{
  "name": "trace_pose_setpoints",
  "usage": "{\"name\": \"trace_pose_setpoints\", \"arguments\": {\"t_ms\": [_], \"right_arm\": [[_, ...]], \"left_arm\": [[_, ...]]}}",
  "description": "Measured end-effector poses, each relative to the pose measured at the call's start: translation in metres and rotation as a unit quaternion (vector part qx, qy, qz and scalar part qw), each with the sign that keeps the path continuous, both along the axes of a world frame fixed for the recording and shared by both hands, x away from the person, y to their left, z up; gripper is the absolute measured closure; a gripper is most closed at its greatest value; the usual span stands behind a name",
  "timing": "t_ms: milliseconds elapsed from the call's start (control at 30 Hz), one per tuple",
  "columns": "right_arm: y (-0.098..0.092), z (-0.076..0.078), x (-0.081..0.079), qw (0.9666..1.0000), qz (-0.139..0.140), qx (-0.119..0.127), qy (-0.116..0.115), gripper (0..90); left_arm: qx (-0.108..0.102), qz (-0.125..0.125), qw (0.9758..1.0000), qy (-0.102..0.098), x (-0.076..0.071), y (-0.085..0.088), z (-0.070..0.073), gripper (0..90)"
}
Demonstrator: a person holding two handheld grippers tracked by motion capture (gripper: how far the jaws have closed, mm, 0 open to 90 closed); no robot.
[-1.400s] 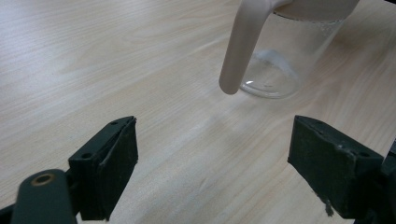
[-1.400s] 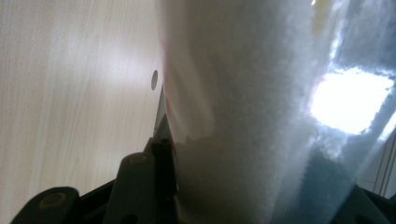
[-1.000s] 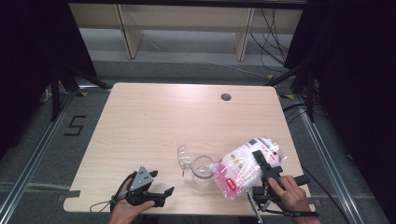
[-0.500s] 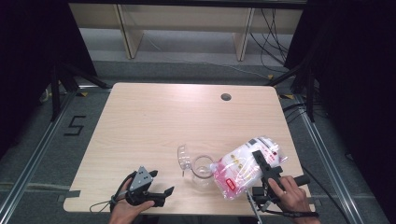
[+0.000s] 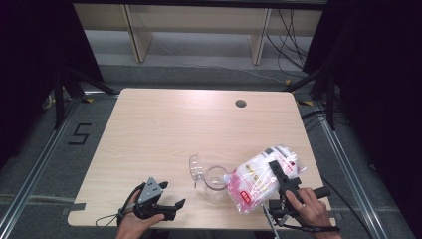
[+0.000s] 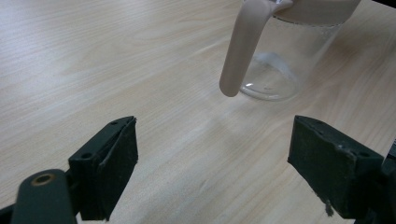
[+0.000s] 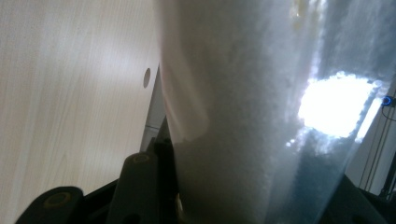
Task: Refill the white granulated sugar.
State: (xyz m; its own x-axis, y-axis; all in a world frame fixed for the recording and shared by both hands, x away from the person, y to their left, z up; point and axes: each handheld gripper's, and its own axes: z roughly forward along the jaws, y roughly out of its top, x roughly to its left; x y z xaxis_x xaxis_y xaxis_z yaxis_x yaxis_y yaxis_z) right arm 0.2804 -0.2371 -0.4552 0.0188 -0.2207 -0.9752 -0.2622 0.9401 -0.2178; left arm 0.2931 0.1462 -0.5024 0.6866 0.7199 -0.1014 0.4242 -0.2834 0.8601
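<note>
From above, the right claw (image 5: 280, 175) grips a bag of white grains (image 5: 259, 179), tilted beside a glass jug (image 5: 215, 178) on the worktop (image 5: 164, 129). Its own view shows the grains pressed between its jaws. The left gripper view shows the left claw (image 6: 212, 161) spread wide and empty, the jug's pale handle (image 6: 243, 46) just ahead.

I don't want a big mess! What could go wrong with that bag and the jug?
The right gripper holds the bag of white grains tilted over the jug. Grains could miss its mouth and land on the table. The bag could also nudge the jug, since the left gripper waits open, not steadying it.
</note>
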Motion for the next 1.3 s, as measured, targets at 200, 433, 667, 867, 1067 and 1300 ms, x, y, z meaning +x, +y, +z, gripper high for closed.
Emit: {"name": "trace_pose_setpoints", "arguments": {"t_ms": [200, 433, 667, 867, 1067, 1300], "right_arm": [[0.0015, 0.0014, -0.0028, 0.9997, -0.02, -0.006, 0.01, 58.8], [0.0004, -0.0027, -0.0031, 0.9994, -0.022, 0.023, 0.014, 59.1], [0.0033, 0.0009, -0.0018, 0.9999, -0.008, -0.004, 0.01, 59.4], [0.0035, 0.0017, -0.0009, 1.0, 0.004, -0.008, 0.002, 59.5], [0.0033, 0.0011, -0.0024, 0.9999, -0.008, -0.004, 0.012, 59.6], [0.0043, 0.0023, -0.0035, 0.9998, -0.014, -0.009, 0.009, 59.7]], "left_arm": [[-0.003, 0.001, 1.0, 0.002, 0.0, -0.0003, -0.0004, 15.2], [-0.001, 0.001, 1.0, 0.001, -0.0001, -0.0004, -0.0003, 15.2], [0.003, 0.001, 1.0, 0.001, -0.0001, -0.0006, -0.0002, 15.2], [0.002, 0.003, 1.0, 0.0, 0.0002, -0.0006, -0.0001, 15.2], [-0.004, 0.002, 1.0, 0.0, -0.0001, -0.0008, -0.0002, 15.2], [0.001, 0.003, 1.0, 0.0, 0.0, -0.0006, -0.0002, 15.2]]}}
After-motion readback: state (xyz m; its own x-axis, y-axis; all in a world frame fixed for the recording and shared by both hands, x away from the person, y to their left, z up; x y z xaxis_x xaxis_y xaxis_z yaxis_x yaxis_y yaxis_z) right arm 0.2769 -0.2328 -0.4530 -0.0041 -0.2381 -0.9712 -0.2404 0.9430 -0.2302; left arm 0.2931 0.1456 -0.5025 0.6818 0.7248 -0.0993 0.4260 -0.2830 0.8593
